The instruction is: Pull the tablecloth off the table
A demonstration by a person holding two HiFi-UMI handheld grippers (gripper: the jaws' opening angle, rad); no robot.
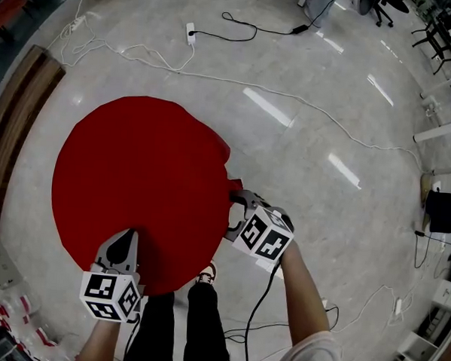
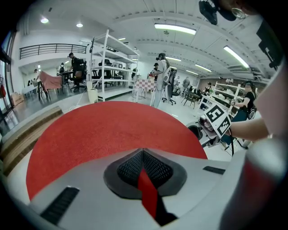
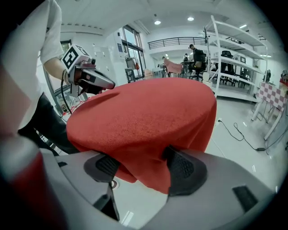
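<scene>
A round red tablecloth (image 1: 135, 171) covers a round table below me. My left gripper (image 1: 128, 234) is at the cloth's near edge; in the left gripper view its jaws (image 2: 143, 155) are shut on a thin fold of the red tablecloth (image 2: 112, 130). My right gripper (image 1: 236, 213) is at the cloth's right edge, where the hem is rucked up. In the right gripper view its jaws (image 3: 144, 168) stand wide, with a bunched fold of the tablecloth (image 3: 144, 121) hanging between the pads (image 3: 185, 168). The table under the cloth is hidden.
White and black cables and a power strip (image 1: 190, 32) lie on the pale floor beyond the table. A wooden platform (image 1: 17, 120) runs along the left. The person's legs and shoe (image 1: 207, 273) stand at the near edge. White shelving (image 2: 112, 67) and people are far off.
</scene>
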